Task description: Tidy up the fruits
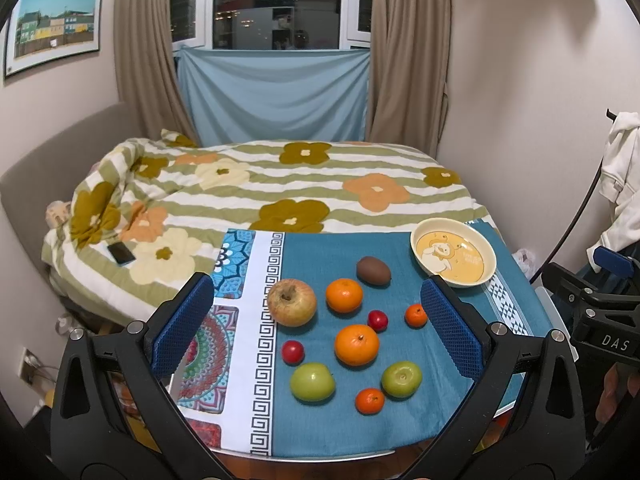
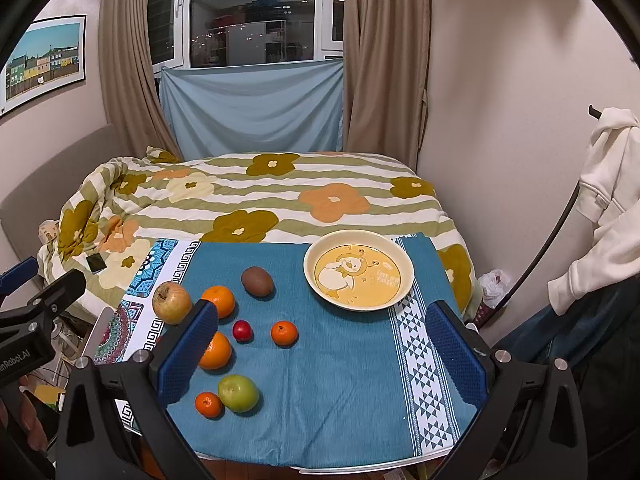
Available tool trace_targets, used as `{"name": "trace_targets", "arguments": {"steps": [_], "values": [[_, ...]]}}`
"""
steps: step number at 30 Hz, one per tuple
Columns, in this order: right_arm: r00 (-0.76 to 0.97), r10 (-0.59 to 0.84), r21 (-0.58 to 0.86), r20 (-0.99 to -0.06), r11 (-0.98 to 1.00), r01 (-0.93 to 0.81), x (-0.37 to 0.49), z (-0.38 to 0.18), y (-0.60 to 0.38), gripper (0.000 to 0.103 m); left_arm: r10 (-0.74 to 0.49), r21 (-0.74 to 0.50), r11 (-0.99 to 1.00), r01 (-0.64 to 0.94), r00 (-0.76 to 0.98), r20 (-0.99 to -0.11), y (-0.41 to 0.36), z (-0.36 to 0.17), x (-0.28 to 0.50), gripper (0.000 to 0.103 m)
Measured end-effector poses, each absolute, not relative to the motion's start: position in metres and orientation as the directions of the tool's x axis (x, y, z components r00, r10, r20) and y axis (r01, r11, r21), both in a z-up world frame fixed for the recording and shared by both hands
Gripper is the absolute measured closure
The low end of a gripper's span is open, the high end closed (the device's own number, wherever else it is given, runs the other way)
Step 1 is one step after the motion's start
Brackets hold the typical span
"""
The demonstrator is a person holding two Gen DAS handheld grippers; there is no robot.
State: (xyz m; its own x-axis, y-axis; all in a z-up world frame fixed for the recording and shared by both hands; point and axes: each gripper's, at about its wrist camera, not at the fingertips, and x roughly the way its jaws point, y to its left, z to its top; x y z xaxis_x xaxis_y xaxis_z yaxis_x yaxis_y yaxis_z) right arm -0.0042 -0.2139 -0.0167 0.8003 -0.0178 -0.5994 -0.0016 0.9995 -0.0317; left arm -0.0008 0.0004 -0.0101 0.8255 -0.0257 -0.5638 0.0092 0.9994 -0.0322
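Several fruits lie loose on a blue cloth: a yellowish apple, a kiwi, two big oranges, small tangerines, two red plums and two green apples. An empty cream bowl with a duck print sits at the far right. My left gripper hangs open above the fruits, holding nothing. My right gripper is open too, over bare cloth below the bowl, with the fruits such as the kiwi to its left.
Behind the table lies a bed with a flowered quilt and a phone on it. A white hoodie hangs at the right by the wall. The table's front edge is close below the grippers.
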Motion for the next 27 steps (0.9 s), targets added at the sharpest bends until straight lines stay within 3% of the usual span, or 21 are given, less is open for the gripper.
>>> {"name": "trace_targets", "arguments": {"steps": [27], "values": [[0.802, -0.018, -0.028, -0.597, 1.000, 0.002, -0.0071, -0.0144, -0.2126, 0.000, -0.025, -0.034, 0.999, 0.007, 0.828, -0.560, 0.0024, -0.0099, -0.0020, 0.000]]}}
